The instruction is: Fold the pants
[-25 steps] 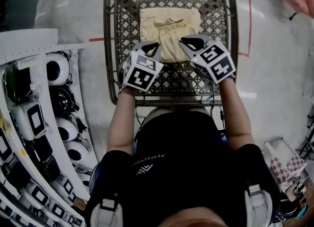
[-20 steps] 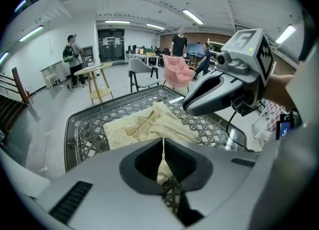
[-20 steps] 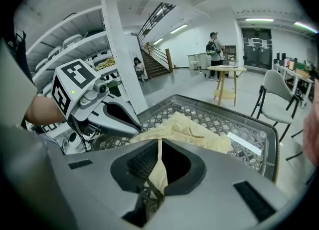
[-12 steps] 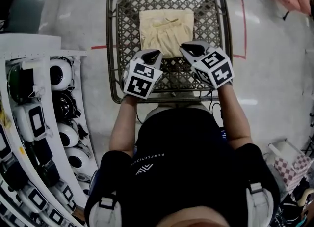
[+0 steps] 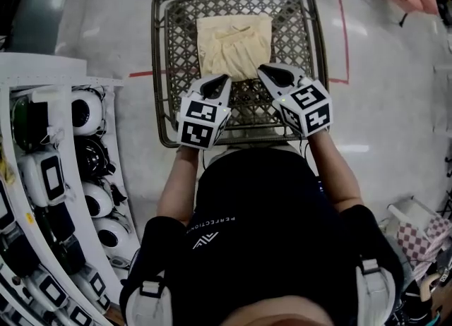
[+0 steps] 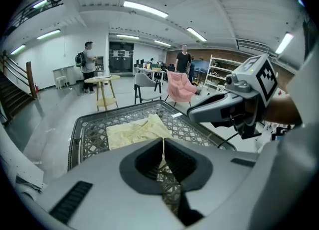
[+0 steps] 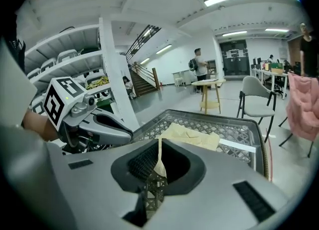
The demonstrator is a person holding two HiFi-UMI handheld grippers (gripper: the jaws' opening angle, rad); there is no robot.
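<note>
Both tongs have drawn back toward the person since a second ago. The left tongs [image 5: 223,77] and right tongs [image 5: 263,70] now hover at the near edge of the folded cream pants [image 5: 234,44] rather than over them. Each pair is pressed together and empty (only a thin slit shows). The pants lie flat on the far middle of the lattice bench [image 5: 248,109], unmoved.

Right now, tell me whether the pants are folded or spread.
Folded: the pants lie as a compact square on the mesh table, no legs trailing.
</note>
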